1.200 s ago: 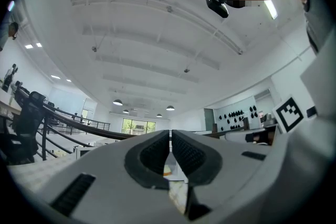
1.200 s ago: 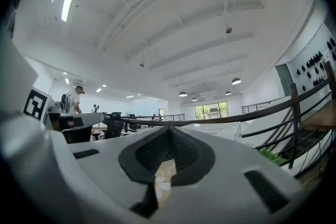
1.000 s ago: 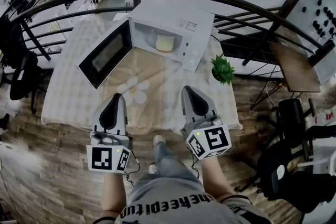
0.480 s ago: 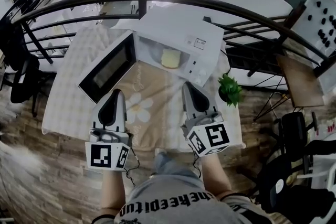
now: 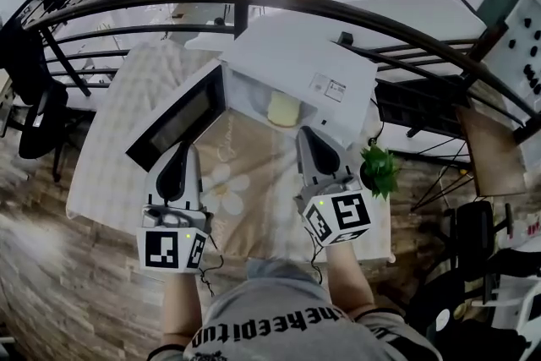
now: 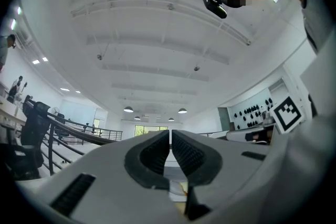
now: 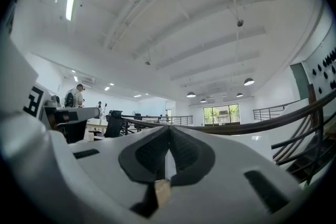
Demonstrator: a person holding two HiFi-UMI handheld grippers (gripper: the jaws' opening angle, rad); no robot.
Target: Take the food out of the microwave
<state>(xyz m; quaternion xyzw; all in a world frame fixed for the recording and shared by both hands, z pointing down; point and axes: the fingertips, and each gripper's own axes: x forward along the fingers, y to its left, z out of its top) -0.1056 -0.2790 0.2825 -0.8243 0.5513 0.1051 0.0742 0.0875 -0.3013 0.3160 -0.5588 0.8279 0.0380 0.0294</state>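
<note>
A white microwave [image 5: 297,55] stands on the table with its door [image 5: 177,116] swung open to the left. Inside sits the food [image 5: 283,107], a pale yellow block on a light plate. My left gripper [image 5: 183,146] is shut and empty, its tip just in front of the open door. My right gripper [image 5: 304,132] is shut and empty too, its tip at the lower front edge of the oven opening, just right of the food. In the left gripper view the gripper [image 6: 170,132] points over the table; in the right gripper view the pads [image 7: 181,152] meet with nothing between them.
The table carries a checked cloth [image 5: 114,152] and a beige flower-print mat [image 5: 245,182]. A small green potted plant [image 5: 379,167] stands right of my right gripper. A dark curved railing [image 5: 254,0] runs behind the microwave. Dark chairs [image 5: 38,110] stand at the left.
Both grippers have moved forward over the table toward the microwave, staying shut. The microwave and the food now lie closer to their tips.
</note>
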